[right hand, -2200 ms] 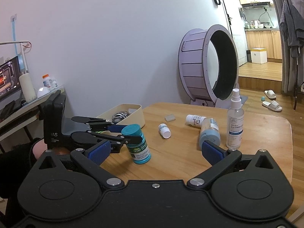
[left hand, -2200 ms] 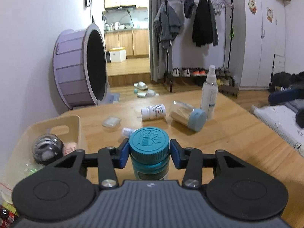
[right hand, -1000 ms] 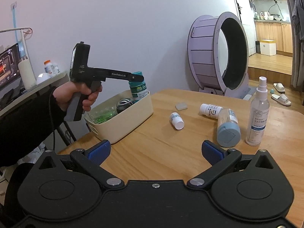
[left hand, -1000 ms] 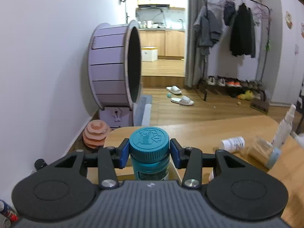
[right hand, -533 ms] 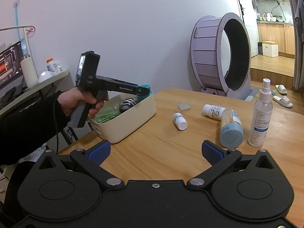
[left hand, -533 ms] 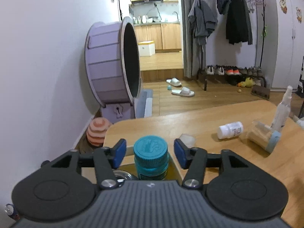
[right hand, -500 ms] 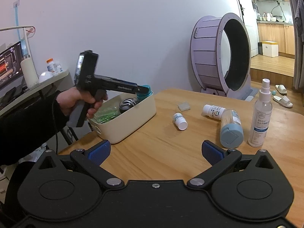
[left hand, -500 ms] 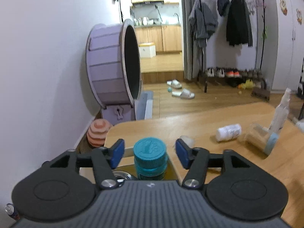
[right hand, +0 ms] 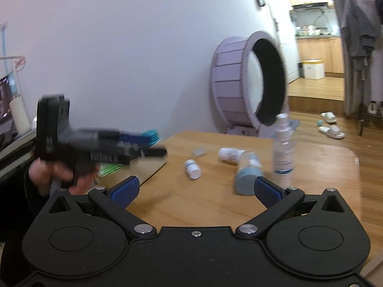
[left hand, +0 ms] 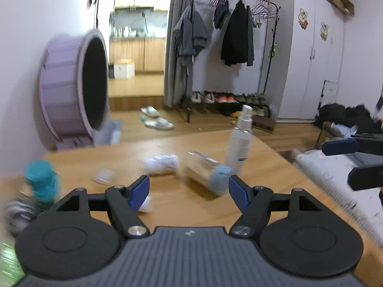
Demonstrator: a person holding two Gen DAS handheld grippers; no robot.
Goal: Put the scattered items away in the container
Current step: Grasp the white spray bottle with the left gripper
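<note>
My left gripper (left hand: 189, 190) is open and empty above the wooden table (left hand: 186, 205). The teal-capped bottle (left hand: 42, 181) stands in the cream container (right hand: 153, 165) at the far left. On the table lie a clear jar with a blue lid (left hand: 210, 173), a white pill bottle (left hand: 161, 165), a small white bottle (right hand: 192, 168) and a small grey block (left hand: 104, 175); a spray bottle (left hand: 240, 141) stands upright. My right gripper (right hand: 195, 189) is open and empty, near the table's front edge. The left gripper (right hand: 143, 147) shows blurred beside the container in the right wrist view.
A purple wheel (left hand: 71, 91) stands on the floor behind the table by the wall. A clothes rack (left hand: 227, 47) and shoes stand further back. The right gripper's finger (left hand: 344, 144) shows at the right edge of the left wrist view.
My left gripper has let go of the teal-capped bottle in the container, opened wide and swung right toward the items on the table. My right gripper stays open.
</note>
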